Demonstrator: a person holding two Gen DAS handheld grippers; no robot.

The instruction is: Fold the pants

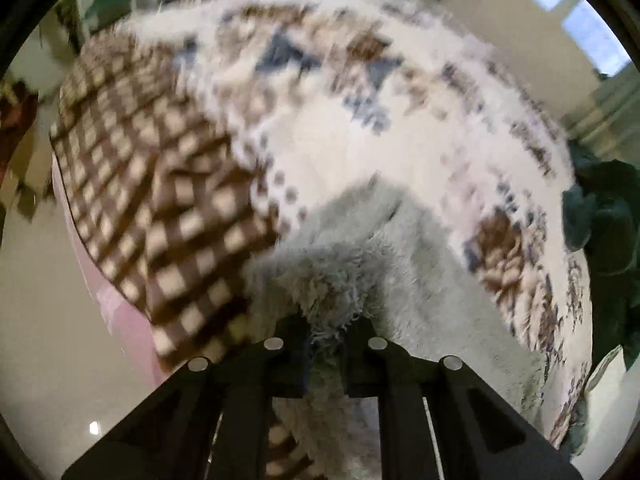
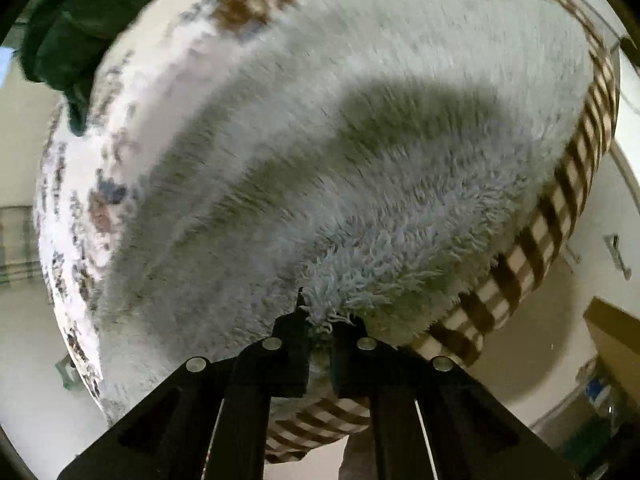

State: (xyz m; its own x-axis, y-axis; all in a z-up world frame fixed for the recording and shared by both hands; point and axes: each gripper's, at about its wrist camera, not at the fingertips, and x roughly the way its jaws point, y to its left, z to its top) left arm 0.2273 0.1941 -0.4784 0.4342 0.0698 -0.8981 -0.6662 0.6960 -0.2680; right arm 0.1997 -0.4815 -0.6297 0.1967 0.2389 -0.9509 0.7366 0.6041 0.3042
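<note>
Left wrist view: the left claw is closed down on a tuft of the fluffy pale grey-green pants, its two black jaws pinching an edge of the plush cloth with only fabric between them. The pants trail away from the claw across a white patterned blanket with blue and brown motifs, which lies beside a brown-and-cream checked cover. Both appear to be spread over a bed, with pale floor showing below the left edge and a dark green garment heaped at the right. A bright window sits in the upper right. The frame is blurred, so fine detail is lost.

Right wrist view: the right claw is likewise clamped on a fringe of the same pants, which fill most of the picture as a broad fleecy expanse crossed by a dark shadow. The checked cover runs along the right rim, the patterned blanket along the left, and the green garment sits in the upper left corner. Pale floor and room clutter, too small to identify, show at the lower right.

With both claws gripping an edge, the step in hand looks like carrying that edge over to make a fold. The next move would call for keeping both grips level and laying the edge squarely onto the far part of the pants.
</note>
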